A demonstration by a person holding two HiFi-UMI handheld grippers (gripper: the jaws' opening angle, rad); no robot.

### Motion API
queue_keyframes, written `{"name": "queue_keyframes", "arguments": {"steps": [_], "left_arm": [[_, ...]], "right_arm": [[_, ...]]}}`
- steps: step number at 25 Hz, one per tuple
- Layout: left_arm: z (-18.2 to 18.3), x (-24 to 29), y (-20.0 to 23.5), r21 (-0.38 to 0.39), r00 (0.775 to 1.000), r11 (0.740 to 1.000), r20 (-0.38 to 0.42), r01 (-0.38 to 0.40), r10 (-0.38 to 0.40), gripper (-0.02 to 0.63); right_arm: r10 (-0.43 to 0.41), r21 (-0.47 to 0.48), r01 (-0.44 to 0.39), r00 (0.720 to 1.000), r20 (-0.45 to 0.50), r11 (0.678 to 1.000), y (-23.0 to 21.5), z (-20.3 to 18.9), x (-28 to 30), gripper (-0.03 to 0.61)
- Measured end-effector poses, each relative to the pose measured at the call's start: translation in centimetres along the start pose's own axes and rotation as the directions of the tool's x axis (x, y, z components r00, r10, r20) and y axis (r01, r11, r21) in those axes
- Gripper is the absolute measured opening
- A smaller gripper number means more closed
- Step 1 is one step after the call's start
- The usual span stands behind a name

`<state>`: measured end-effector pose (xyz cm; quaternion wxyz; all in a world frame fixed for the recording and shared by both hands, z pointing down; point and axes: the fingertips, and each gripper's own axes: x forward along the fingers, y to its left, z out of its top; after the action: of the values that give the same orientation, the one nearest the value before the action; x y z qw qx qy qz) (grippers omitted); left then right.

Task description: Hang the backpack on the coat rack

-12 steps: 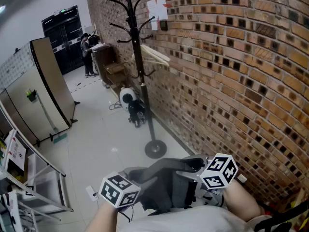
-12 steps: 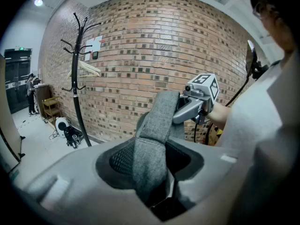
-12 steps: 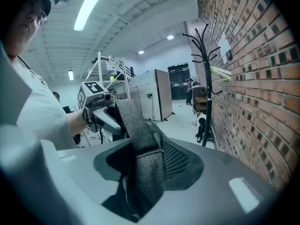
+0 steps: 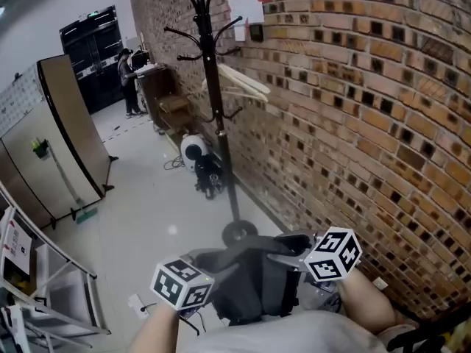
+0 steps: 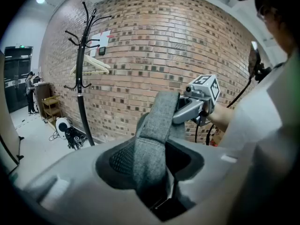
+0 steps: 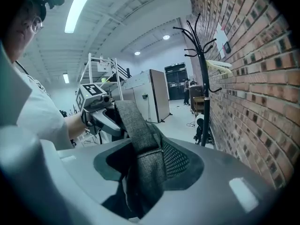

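Transport step: left gripper and right gripper jaws are both clamping the backpack strap, apparently one loop. Next: nearing the coat rack, well ahead, and raising the strap over a hook.

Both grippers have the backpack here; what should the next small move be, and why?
Probably carry the backpack forward toward the coat rack, raising it on the way. The left gripper and right gripper both have their jaws closed on its grey strap. The pack hangs low by the person's body, and the rack stands well ahead by the brick wall, its upper hooks bare.
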<state>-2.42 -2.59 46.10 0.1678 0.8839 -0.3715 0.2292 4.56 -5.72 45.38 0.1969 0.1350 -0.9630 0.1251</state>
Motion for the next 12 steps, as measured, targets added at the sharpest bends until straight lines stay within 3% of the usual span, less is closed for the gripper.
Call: {"name": "queue_keyframes", "arguments": {"steps": [12], "left_arm": [[4.9,6.2,19.3,-0.001,0.996,0.998,-0.064,0.063,-0.063,0.169]], "right_arm": [[-0.018,0.085,0.018,1.000,0.001,0.996,-14.7,7.1,12.4,0.181]]}}
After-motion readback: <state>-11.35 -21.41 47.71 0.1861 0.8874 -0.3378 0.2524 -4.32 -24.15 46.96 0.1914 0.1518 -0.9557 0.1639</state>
